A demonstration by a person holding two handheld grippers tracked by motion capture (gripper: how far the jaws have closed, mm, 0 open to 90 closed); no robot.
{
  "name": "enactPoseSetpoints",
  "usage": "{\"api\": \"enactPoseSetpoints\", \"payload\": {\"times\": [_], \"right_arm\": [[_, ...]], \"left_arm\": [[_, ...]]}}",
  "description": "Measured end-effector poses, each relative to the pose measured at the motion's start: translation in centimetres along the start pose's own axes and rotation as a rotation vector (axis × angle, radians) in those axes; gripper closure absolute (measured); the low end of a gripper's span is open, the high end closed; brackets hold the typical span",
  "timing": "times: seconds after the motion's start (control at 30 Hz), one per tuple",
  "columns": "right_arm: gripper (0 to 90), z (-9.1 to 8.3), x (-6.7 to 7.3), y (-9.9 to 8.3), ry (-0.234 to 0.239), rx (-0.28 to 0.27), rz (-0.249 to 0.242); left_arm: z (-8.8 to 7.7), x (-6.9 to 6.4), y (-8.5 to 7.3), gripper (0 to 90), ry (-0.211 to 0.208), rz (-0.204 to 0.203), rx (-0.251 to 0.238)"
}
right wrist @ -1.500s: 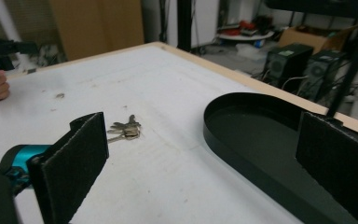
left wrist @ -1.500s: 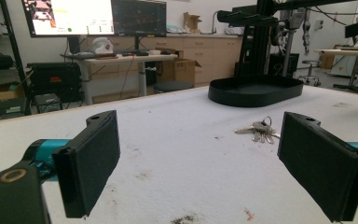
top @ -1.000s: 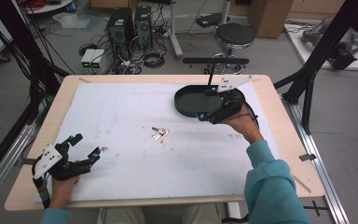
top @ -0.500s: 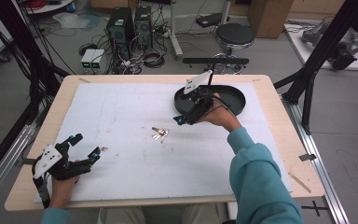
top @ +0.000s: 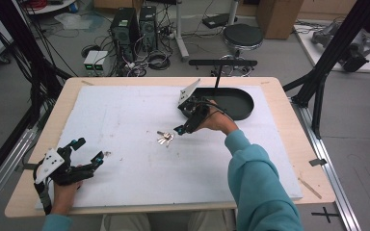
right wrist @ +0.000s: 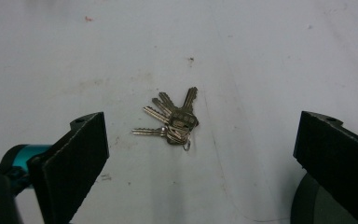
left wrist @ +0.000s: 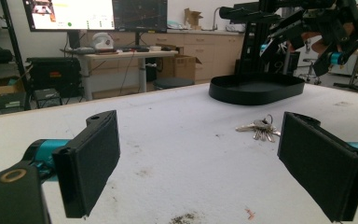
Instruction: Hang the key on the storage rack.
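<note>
Metal keys lie unobstructed before right gripper's open jaws, black tray behind.

bare mat around keys, black tray just behind

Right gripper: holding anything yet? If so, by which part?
Nothing is held. The right gripper has its jaws wide open, apart from the bunch of keys lying flat on the white table cover. The left gripper is open and empty too.
</note>
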State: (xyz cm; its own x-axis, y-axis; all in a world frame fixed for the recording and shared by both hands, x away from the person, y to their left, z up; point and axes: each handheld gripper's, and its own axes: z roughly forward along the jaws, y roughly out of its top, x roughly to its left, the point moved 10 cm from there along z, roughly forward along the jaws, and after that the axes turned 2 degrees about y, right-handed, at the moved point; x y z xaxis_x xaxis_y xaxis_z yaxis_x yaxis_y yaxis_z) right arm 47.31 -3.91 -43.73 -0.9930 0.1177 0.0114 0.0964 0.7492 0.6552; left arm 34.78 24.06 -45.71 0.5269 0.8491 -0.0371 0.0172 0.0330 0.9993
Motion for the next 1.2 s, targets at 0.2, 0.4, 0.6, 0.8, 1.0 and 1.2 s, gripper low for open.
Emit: {"api": "enactPoseSetpoints", "payload": {"times": [0.2, 0.4, 0.6, 0.8, 1.0, 1.2], "right_arm": [[2.4, 1.0, -0.3, -0.2, 0.006, 0.024, 0.006], [2.4, 2.0, -0.1, 0.3, 0.012, 0.037, -0.019], [2.4, 3.1, -0.1, -0.2, 0.024, 0.078, -0.027], [2.8, 3.9, -0.1, -0.8, 0.033, 0.118, -0.02], [2.8, 4.6, -0.1, -1.7, 0.039, 0.178, -0.027], [5.0, 5.2, -0.1, -2.2, 0.047, 0.206, -0.018]], "left_arm": [[0.0, 0.0, 0.0, 13.4, -0.002, 0.005, 0.002], [0.0, 0.0, 0.0, 13.4, -0.001, 0.006, 0.002], [0.0, 0.0, 0.0, 13.4, 0.0, 0.002, -0.001], [0.0, 0.0, 0.0, 13.4, 0.001, 0.002, -0.003], [0.0, 0.0, 0.0, 13.4, 0.0, 0.002, -0.002], [0.0, 0.0, 0.0, 13.4, 0.002, 0.003, -0.003]]}}
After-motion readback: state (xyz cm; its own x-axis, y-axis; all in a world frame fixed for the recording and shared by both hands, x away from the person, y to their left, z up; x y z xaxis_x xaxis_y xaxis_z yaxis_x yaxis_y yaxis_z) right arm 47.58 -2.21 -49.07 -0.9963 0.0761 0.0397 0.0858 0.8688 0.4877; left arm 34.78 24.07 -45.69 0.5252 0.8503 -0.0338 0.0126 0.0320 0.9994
